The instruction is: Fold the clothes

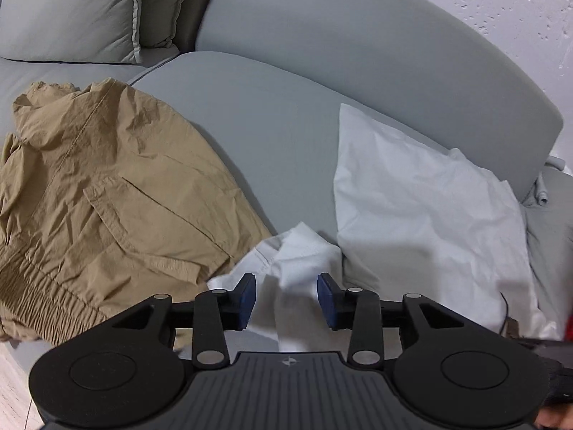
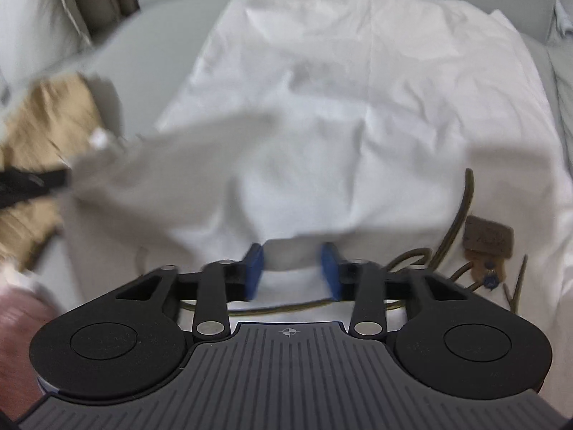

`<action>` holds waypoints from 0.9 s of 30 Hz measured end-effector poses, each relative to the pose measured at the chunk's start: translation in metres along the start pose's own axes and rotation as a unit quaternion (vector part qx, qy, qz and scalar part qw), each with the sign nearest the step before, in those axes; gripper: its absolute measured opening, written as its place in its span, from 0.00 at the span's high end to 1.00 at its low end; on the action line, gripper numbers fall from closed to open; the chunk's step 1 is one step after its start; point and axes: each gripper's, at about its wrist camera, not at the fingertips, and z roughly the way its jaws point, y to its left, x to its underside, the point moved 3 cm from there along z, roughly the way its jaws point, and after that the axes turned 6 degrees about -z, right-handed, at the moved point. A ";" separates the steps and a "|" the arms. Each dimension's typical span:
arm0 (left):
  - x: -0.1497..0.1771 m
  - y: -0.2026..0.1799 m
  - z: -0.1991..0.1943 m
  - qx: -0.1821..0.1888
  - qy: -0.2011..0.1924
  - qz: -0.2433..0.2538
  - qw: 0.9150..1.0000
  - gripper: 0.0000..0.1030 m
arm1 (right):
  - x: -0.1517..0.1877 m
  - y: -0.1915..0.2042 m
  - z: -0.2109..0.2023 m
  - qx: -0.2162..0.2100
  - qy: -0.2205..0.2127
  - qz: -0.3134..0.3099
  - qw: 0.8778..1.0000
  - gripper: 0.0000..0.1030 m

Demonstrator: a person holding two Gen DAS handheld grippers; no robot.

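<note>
Grey sofa seat (image 1: 279,114), curved backrest at the far side, grey cushion (image 1: 71,10) in the far left corner. This is the working surface.

Tan garment (image 1: 107,186), with a flap pocket and elastic hem, lies crumpled on the left of the seat. It is not the piece in hand.

White shirt (image 2: 322,89) is spread on the right of the seat, body mostly flat with shallow wrinkles. One loose white flap (image 1: 297,247) is bunched at the near left, its edge just touching the tan garment. I take it for a sleeve, but it is too rumpled to be sure.

An olive cord (image 2: 465,197) and a small brown tag (image 2: 487,236) lie on the near right part of the shirt.

My left gripper (image 1: 288,299) points down over the bunched flap. Fingers are apart, cloth lies between them, and the pads do not press it.

My right gripper (image 2: 292,272) is over the shirt's near edge. Fingers are apart with a raised fold of white cloth in the gap. The view is blurred, but I see no squeeze.

Judgement: step in hand is taking hold of the near edge and the flap for a fold over the body.

To do it well:
- Bite one layer at the hem, not a wad.
- Close both sides before lifting.
- Keep the edge taut between my two hands.
- Carry the flap clear of the tan garment.
- Keep the cord and tag out of the crease, or they will make a lump.
</note>
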 end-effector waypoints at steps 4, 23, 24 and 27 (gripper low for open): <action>0.002 -0.001 -0.008 0.004 -0.007 0.009 1.000 0.64 | -0.011 -0.006 -0.013 0.016 -0.036 0.008 0.999 1.00; 0.039 -0.024 0.013 -0.002 0.061 0.090 0.994 0.63 | 0.013 0.024 -0.007 -0.028 -0.002 -0.103 0.994 1.00; 0.038 -0.023 0.011 0.000 0.059 0.088 0.994 0.63 | 0.012 0.022 -0.008 -0.033 -0.002 -0.094 0.995 1.00; 0.034 -0.018 0.003 0.002 0.047 0.085 0.995 0.63 | 0.007 0.014 -0.018 -0.033 -0.022 -0.081 0.996 1.00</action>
